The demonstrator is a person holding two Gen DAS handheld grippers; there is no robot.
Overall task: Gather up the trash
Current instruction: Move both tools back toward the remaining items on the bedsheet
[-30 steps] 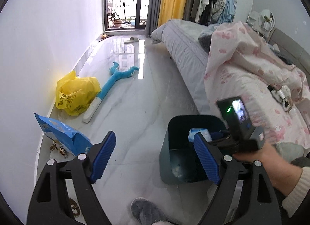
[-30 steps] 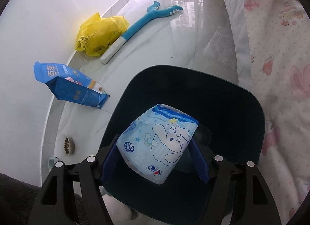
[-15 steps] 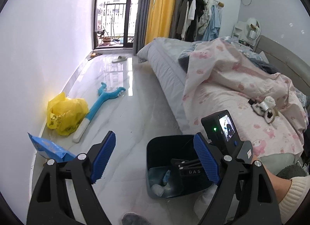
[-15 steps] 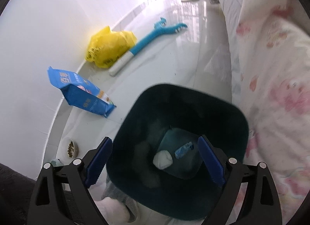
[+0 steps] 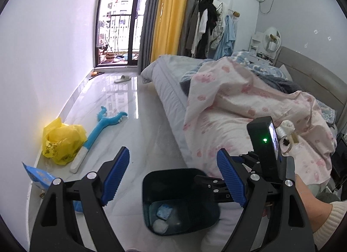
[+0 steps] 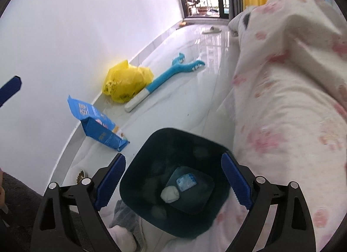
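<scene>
A dark teal trash bin [image 6: 156, 143] stands on the floor beside the bed; it also shows in the left wrist view [image 5: 151, 178]. Inside lie a blue-and-white packet [image 6: 186, 182] and a white crumpled wad [image 6: 170, 194]. My right gripper [image 6: 173, 184] is open and empty, high above the bin's mouth. My left gripper [image 5: 172, 178] is open and empty, above the floor left of the bin. A blue snack bag [image 6: 97, 127] and a yellow plastic bag [image 6: 125, 81] lie on the floor by the wall.
A blue toy with a white handle [image 6: 164, 82] lies on the floor past the yellow bag. The bed with a pink quilt [image 6: 292, 100] runs along the right. A slipper [image 5: 122, 78] lies near the balcony door. A small round object [image 6: 81, 175] lies by the wall.
My right gripper opened and let the blue-and-white packet fall into the bin, then rose. Both grippers have lifted higher above the floor.
</scene>
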